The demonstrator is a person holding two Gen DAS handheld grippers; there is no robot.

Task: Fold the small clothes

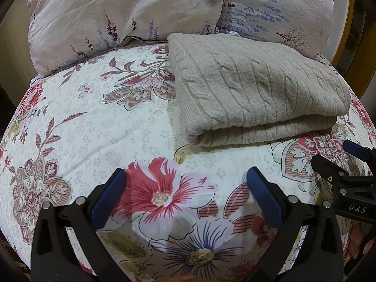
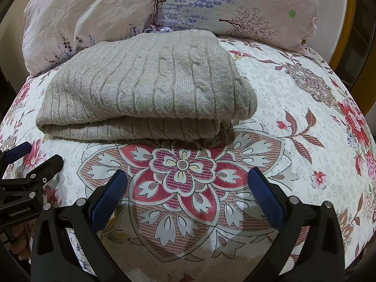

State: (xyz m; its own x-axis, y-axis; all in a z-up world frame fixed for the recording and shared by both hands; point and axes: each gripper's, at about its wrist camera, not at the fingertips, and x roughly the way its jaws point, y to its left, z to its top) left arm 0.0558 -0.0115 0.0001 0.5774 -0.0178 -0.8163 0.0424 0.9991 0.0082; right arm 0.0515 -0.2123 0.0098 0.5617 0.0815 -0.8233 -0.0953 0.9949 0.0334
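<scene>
Claws apart, sweater folded.

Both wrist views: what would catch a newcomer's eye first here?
The beige cable-knit sweater, folded into a thick stack, lies on the floral bedsheet just before two pale lavender-print pillows. Nearer the cameras, the left gripper and right gripper, both with blue-padded fingers, hang open above the sheet, short of the sweater.

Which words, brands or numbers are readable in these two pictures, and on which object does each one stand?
"DAS": white letters on the black body of the right gripper, seen at the right edge of the left wrist view; the word may continue out of frame.
"GenRobot.AI": white letters on the black body of the left gripper, in the right wrist view.
Nothing else is readable.
</scene>
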